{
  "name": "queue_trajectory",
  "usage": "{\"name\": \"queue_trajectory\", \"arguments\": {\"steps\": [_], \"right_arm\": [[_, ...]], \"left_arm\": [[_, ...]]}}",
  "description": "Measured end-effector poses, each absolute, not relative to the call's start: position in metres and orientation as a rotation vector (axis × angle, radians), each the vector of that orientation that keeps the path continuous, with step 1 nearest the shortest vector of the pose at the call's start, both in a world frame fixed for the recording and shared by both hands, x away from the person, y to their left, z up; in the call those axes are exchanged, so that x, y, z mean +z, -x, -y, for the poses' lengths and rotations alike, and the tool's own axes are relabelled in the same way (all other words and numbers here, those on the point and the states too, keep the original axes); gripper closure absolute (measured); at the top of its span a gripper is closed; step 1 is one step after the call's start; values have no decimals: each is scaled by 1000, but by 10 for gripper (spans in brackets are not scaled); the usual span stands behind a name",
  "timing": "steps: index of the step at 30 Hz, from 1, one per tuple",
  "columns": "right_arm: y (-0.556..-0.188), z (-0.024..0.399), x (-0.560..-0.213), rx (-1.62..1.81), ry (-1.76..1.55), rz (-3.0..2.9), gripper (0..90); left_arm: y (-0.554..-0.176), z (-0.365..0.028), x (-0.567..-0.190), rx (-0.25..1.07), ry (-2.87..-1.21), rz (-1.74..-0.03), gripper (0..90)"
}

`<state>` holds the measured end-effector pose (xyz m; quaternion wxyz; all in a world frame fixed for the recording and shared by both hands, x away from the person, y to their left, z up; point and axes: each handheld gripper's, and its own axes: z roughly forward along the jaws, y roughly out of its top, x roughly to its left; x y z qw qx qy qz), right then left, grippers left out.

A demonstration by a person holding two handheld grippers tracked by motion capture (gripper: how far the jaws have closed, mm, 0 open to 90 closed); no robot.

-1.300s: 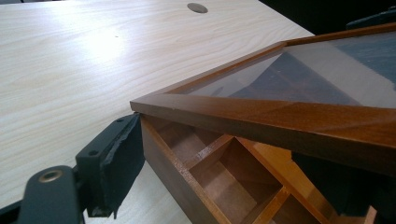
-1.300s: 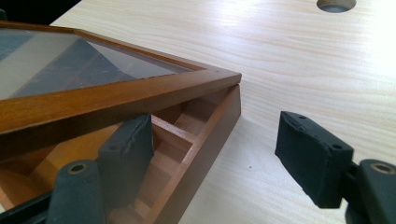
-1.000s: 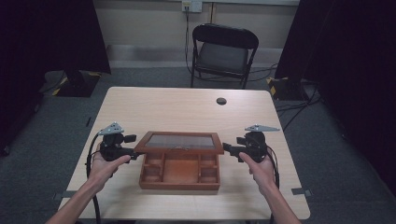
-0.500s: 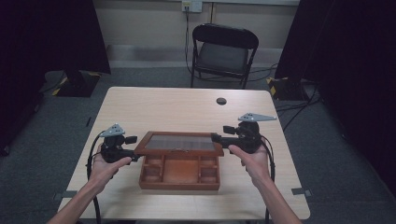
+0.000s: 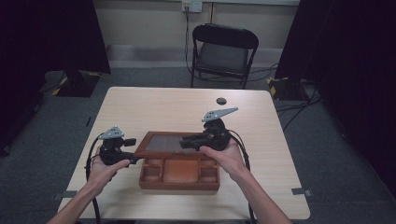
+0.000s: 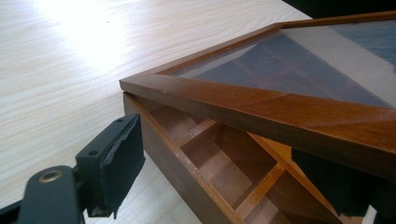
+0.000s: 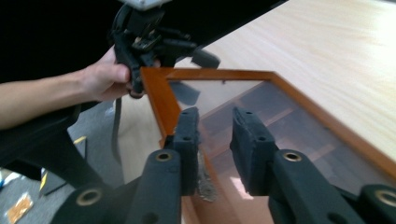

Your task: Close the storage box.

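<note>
The left claw is gaping around the raised glass lid's left corner while the right claw, parted, is hovering above its pane, the wooden box sitting mid-counter; probably rigid but fragile, best gripped by its frame.

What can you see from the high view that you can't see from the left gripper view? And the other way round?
The high view gives the whole scene: the black folding chair behind the table, a small dark round thing on the tabletop, and the right gripper over the glass lid. The left gripper view goes close: the wooden dividers inside the box under the tilted-up lid, and the worn pad on its own jaw. Both share the box, its lid and the pale table.
</note>
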<state>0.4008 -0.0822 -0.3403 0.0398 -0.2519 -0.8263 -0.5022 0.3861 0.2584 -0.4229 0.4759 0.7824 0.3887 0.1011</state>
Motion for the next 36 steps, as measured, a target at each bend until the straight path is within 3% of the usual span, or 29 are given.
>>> {"name": "queue_trajectory", "arguments": {"steps": [6, 36], "right_arm": [[-398, 73, -352, -1476, 695, 2530, 792], [-396, 74, -363, -1378, 672, 2571, 816]], "left_arm": [[-387, -258, -423, 249, -1906, -951, 168], [-395, -260, -436, 237, -1980, -985, 174]]}}
